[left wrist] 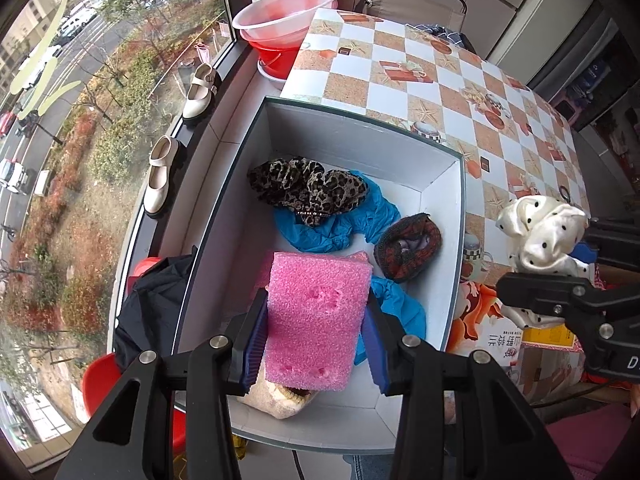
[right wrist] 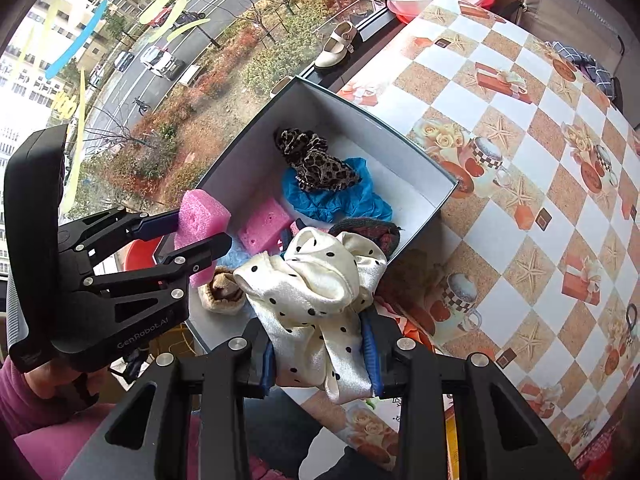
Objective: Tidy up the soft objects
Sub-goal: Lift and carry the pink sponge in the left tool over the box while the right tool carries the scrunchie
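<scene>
Closest to the left wrist camera, the left tool (left wrist: 316, 340) grips one pink foam block (left wrist: 318, 320) between its two blue-padded fingers, held above the open grey box (left wrist: 344, 140). In the right wrist view, the right tool (right wrist: 320, 354) at the bottom centre of the frame clamps one cream polka-dot satin cloth (right wrist: 320, 292), bunched above the near right corner of the box.

Inside the box, counted: one leopard-print scrunchie (left wrist: 308, 188) toward the upper centre, lying on one crumpled blue fabric (left wrist: 340, 228); one dark red-and-black knitted piece (left wrist: 408, 246) near the right wall; one beige fuzzy item (left wrist: 276, 400) at the near end, partly hidden below the held block; and a second pink foam block (right wrist: 264, 228), seen in the right wrist view lying on the box floor. That makes two pink blocks in all.

Under the box is a bench covered with a checked oilcloth (left wrist: 440, 80) in white and tan squares printed with starfish, cups and gift boxes. At the upper centre of the left wrist view, stacked red and pink basins (left wrist: 284, 16) sit at the far end of the bench. Two cream shoes (left wrist: 160, 176) rest on the windowsill at the left, and the window beyond shows a street, trees and parked cars.
</scene>
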Motion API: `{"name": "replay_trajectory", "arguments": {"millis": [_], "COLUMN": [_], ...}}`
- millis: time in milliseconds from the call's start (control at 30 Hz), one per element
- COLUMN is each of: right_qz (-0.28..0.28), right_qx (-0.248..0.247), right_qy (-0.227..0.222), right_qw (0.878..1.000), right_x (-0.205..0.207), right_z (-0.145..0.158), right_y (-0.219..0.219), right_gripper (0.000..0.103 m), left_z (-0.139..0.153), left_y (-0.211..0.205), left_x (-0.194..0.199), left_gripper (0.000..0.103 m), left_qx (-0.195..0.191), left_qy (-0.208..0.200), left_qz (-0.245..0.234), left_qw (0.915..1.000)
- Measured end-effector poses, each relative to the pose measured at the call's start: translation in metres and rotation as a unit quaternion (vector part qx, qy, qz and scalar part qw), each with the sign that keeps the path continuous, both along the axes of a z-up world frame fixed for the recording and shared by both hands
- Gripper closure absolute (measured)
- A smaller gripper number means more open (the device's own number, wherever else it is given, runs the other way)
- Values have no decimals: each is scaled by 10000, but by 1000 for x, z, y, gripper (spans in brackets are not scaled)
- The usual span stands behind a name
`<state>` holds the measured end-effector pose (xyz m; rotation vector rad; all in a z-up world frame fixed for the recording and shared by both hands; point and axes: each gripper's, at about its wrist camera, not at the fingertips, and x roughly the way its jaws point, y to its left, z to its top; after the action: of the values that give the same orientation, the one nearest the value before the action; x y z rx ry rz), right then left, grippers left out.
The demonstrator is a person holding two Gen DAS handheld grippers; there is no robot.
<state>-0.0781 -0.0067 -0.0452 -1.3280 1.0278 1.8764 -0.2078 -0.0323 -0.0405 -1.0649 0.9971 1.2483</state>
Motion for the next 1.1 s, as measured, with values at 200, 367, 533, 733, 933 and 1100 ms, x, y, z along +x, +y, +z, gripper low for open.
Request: {"name": "replay_trajectory", "arguments": {"millis": [200,367,533,733,933,1100], "right_qz": [63,143,211,313,403,458], "right_qx": [46,64,58,59,-15,-38], "right_qy": [-53,-111,-195,-246,-302,-345], "right_qw": [10000,9998,9996,9992,9987,9983], "right_x": [-5,-11,-17,-25,-31,-36], "right_z": [1,1,-2,-3,-7,-8], "right_y": [1,2,3,6,8,12], "right_gripper": [68,68,68,68,68,68], "left_z": [-2,-6,-11,-15,-22,-24], "left_y": [5,5,6,8,11,13], "left_x": [-2,-3,-5,-7,-8,-10], "left_gripper": [56,56,56,56,56,56], "left_qx": [-4,-28,-65,-116,-187,-209], "left_qy": [-54,-107,-166,-211,-252,-278], "left_qz": [11,20,45,97,140,176], "left_qw": [10000,9999,9998,9997,9994,9992]}}
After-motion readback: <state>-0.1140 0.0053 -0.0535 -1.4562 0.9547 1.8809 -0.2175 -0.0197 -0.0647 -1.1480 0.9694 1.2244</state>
